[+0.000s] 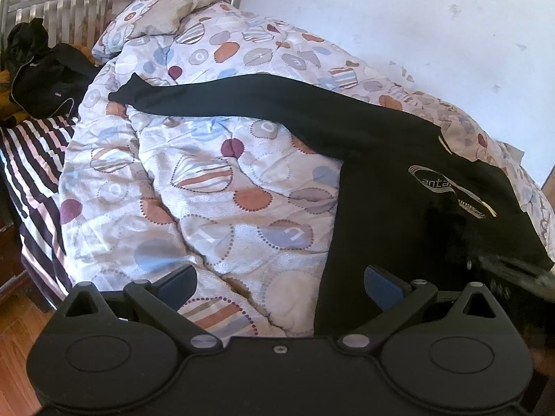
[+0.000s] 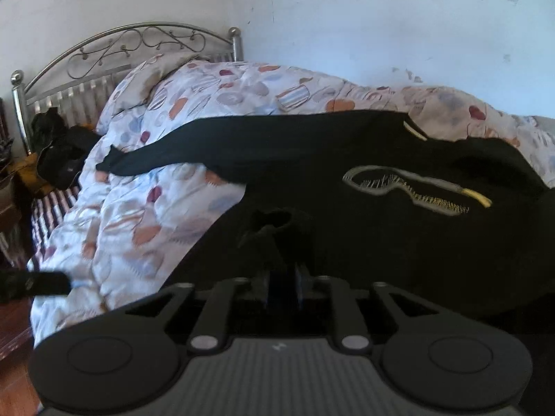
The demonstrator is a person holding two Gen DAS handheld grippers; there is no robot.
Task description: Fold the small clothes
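Fingers (image 2: 265, 286) pinch black top (image 2: 347, 242) in right view; left gripper (image 1: 279, 286) gapes.

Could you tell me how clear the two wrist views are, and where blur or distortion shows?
Left wrist view: mostly sharp on the quilt, fisheye bending at the edges, a dark blurred streak at lower right. Right wrist view: softer, with motion blur on the quilt's near edge; the black top is too dark for fold detail.

A patterned quilt (image 1: 194, 187) is spread rumpled over the bed, with a striped sheet (image 1: 31, 159) exposed at its left edge. A metal headboard (image 2: 131, 45) is seen against the white wall (image 2: 347, 17). Wooden floor (image 1: 14, 343) is visible lower left.
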